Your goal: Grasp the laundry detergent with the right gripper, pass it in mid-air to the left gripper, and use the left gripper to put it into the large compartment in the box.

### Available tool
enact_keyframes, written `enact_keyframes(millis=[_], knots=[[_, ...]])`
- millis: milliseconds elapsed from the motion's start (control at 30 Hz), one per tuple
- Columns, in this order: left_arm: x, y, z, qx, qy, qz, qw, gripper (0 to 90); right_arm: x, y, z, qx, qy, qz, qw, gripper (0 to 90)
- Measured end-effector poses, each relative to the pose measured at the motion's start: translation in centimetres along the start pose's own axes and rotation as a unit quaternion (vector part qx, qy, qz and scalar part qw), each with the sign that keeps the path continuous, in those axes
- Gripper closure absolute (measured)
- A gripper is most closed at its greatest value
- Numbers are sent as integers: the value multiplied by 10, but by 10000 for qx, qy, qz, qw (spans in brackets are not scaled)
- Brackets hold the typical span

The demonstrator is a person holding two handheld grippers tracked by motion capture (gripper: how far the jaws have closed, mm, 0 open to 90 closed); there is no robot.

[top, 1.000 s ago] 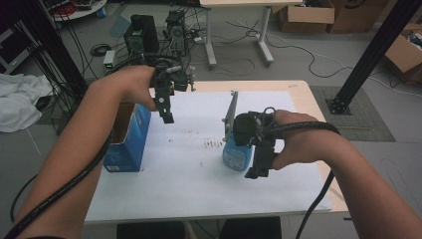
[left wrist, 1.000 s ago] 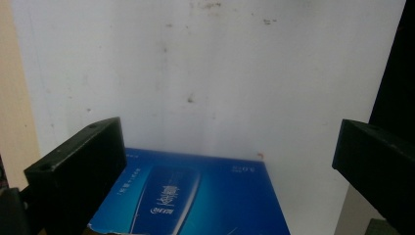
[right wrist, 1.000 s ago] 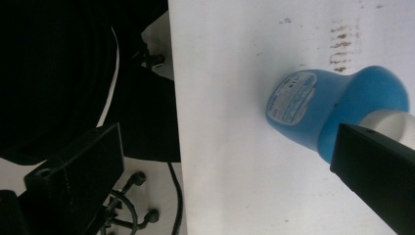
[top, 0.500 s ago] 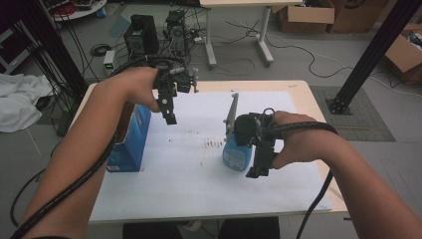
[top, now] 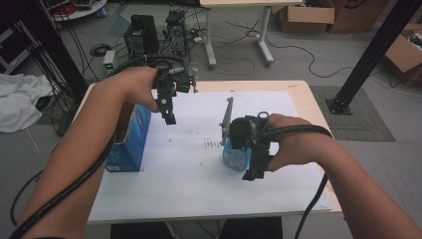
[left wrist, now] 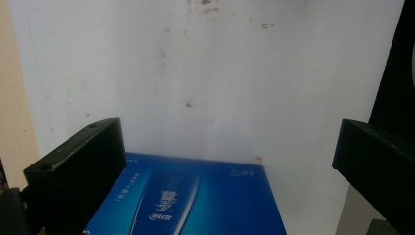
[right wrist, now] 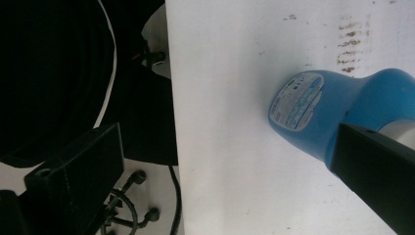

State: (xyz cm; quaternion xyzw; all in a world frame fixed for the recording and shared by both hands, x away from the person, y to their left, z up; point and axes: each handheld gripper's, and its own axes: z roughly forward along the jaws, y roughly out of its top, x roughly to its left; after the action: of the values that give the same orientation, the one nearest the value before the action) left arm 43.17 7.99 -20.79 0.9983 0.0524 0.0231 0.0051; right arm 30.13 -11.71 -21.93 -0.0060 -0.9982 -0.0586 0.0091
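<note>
A blue box (top: 127,147) stands upright at the left edge of the white sheet (top: 189,169). My left gripper (top: 170,118) hangs in the air just right of the box, jaws pointing down and open. In the left gripper view the box top (left wrist: 195,200) lies low between the wide-apart jaws of that gripper (left wrist: 230,142). A blue bottle (top: 234,155) with a pale label sits right of the sheet's middle. My right gripper (top: 254,172) is beside it and open. In the right gripper view the bottle (right wrist: 313,112) lies against the right jaw of the gripper (right wrist: 227,147), not clamped.
The white sheet covers most of a light wooden table (top: 303,94). Dark smudges (top: 213,144) mark the sheet near the bottle. A thin grey plate (top: 228,117) stands up beside the right gripper. Desk legs, cables and cardboard boxes (top: 308,15) are on the floor beyond.
My left gripper has drifted slightly to the right, away from the blue box. The right gripper and the bottle have stayed put.
</note>
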Motion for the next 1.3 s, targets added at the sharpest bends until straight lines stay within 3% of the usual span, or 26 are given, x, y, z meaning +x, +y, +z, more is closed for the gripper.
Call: enact_keyframes(millis=[167, 300, 433, 600, 733, 833, 933, 1100, 1167, 1300], knots=[[-1, 1, -1, 2, 0, 27, 10000, 1, -2, 2, -5, -150, -110, -16, 9998, 0], [-1, 0, -3, -3, 21, 23, 10000, 0, -7, 1, -15, -507, -301, 41, 9983, 0], [-2, -3, -4, -4, 30, -1, 10000, 0, -20, -5, -26, -1007, -514, 196, 9934, 0], [-3, -7, -4, 18, 23, -44, 10000, 0, -41, -17, -34, -1630, -691, 494, 9830, 0], [-4, -9, -3, 3, 20, -70, 10000, 0, -60, -26, -37, -2163, -887, 774, 9692, 0], [-5, -10, -5, 20, 31, -73, 10000, 1, -71, -35, -38, -2594, -1059, 969, 9550, 0], [-7, -10, -7, 7, 84, -93, 9999, 0, -80, -46, -38, -3011, -1086, 1132, 9406, 0], [-8, -10, -8, -1, 73, -87, 9999, 1, -91, -70, -33, -3430, -1035, 1498, 9215, 0], [-9, -9, -8, 9, 80, -85, 9999, 1, -94, -86, -31, -3668, -1121, 1694, 9079, 0], [-9, -7, -8, 3, 63, -56, 10000, 0, -98, -115, -28, -4013, -1242, 2053, 8840, 0]])
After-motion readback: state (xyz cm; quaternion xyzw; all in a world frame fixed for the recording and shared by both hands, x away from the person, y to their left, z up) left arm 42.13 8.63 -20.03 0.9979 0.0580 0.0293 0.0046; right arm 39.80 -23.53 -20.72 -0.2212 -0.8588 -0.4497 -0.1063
